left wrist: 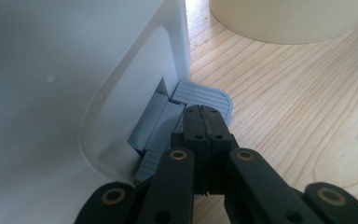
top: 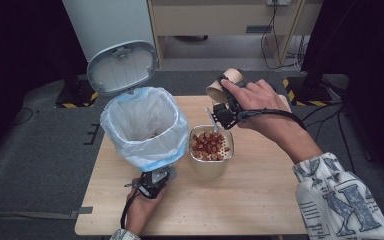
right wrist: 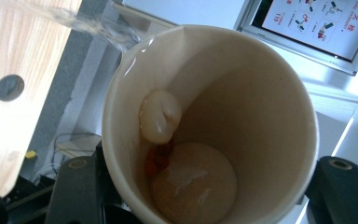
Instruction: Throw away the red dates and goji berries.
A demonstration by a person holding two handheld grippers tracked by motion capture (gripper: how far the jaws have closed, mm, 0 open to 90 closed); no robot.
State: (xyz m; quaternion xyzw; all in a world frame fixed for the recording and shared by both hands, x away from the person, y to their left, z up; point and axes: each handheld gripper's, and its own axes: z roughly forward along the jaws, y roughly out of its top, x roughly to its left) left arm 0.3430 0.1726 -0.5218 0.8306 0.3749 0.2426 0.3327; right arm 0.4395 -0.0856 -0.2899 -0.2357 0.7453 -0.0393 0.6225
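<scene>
Paper cup (top: 225,84), upper centre of the high view, clamped tilted between the right hand-held gripper (top: 223,100) jaws above the strainer tub (top: 211,150); left hand-held gripper (top: 152,184), jaws closed empty, presses the bin pedal (left wrist: 205,97).

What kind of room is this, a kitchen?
More likely a lab or workshop: a bare wooden table on grey carpet, loose black cables, and yellow-black hazard tape on the floor.

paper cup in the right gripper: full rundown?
The paper cup is beige, thin-walled and looks like paper, tipped on its side above the strainer bowl. The right gripper clamps its wall. A thin stream of liquid leaves its rim; a pale lump and some red bits cling inside near the bottom.
</scene>
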